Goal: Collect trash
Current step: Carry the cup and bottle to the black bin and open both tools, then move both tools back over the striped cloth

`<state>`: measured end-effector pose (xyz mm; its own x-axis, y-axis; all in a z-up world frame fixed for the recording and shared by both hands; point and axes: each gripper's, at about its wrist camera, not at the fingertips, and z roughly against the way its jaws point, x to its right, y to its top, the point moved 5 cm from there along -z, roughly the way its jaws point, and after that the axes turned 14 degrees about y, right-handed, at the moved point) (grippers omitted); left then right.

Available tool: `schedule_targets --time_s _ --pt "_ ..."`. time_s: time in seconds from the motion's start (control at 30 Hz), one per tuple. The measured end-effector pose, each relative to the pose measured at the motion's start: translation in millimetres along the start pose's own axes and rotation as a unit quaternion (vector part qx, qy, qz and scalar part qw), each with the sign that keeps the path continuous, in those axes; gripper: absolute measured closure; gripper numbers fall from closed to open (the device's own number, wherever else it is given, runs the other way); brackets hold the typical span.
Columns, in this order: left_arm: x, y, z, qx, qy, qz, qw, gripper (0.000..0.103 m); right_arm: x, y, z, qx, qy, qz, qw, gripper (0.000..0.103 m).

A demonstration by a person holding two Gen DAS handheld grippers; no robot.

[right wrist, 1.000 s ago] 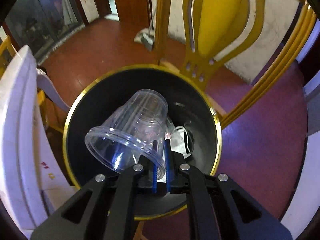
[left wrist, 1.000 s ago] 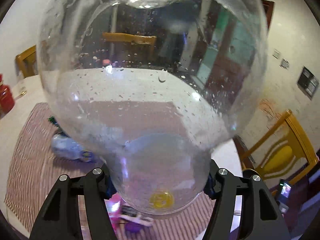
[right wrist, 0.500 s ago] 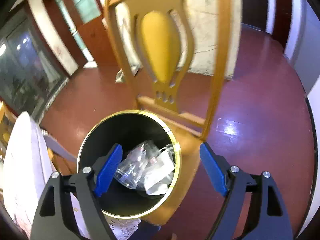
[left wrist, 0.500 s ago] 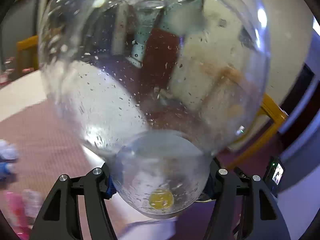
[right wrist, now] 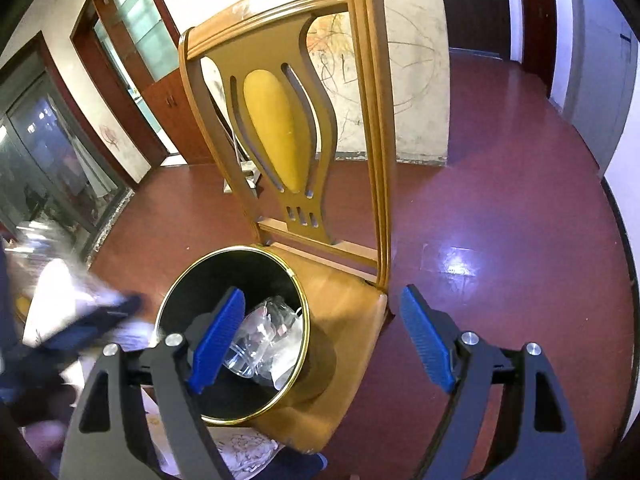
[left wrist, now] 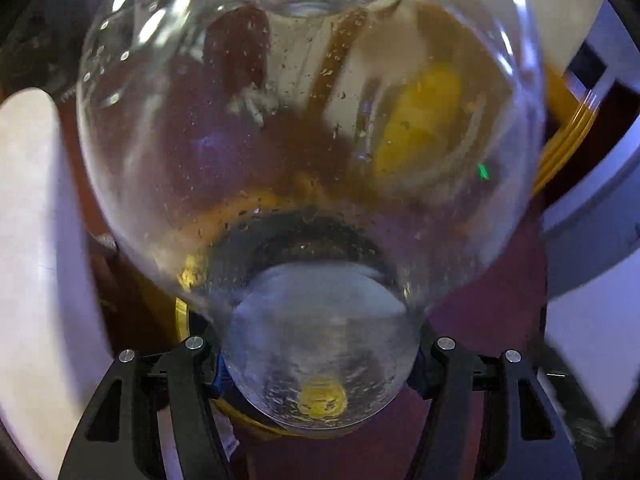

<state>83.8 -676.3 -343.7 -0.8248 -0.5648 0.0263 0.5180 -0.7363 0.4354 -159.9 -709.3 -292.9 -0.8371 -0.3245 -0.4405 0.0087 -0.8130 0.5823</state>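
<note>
My left gripper (left wrist: 320, 364) is shut on a clear plastic cup (left wrist: 312, 152), gripped near its base, with droplets inside; the cup fills most of the left wrist view. Through it I see blurred the black bin with a gold rim (left wrist: 182, 316) and a yellow chair. My right gripper (right wrist: 320, 340) is open and empty, raised above the black bin (right wrist: 180, 300), which stands on the wooden chair seat (right wrist: 344, 308). Inside the bin lie a clear plastic cup (right wrist: 260, 332) and white crumpled trash.
The yellow wooden chair back (right wrist: 280, 120) rises behind the bin. Dark red floor (right wrist: 500, 200) spreads to the right. A white table edge (left wrist: 28, 240) is at the left. A blurred dark shape (right wrist: 80, 328) moves in at the left of the right wrist view.
My right gripper let go of its clear cup into the bin, opened and rose away. My left gripper swung with its cup from over the table toward the bin.
</note>
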Motion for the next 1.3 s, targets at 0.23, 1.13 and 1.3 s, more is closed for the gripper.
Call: schedule_targets --time_s 0.23,1.13,1.3 --pt "14 -16 -78 -0.078 0.047 -0.048 0.9947 0.03 -2 2 9 0.003 0.008 0.003 1.0 0.023" --pt "-137 -52 238 0.257 0.103 0.053 0.9594 0.006 -163 -20 60 0.032 0.17 0.128 0.976 0.022" --pt "-214 -106 310 0.299 0.188 0.102 0.9302 0.006 -254 -60 78 0.001 0.262 0.199 0.944 0.022"
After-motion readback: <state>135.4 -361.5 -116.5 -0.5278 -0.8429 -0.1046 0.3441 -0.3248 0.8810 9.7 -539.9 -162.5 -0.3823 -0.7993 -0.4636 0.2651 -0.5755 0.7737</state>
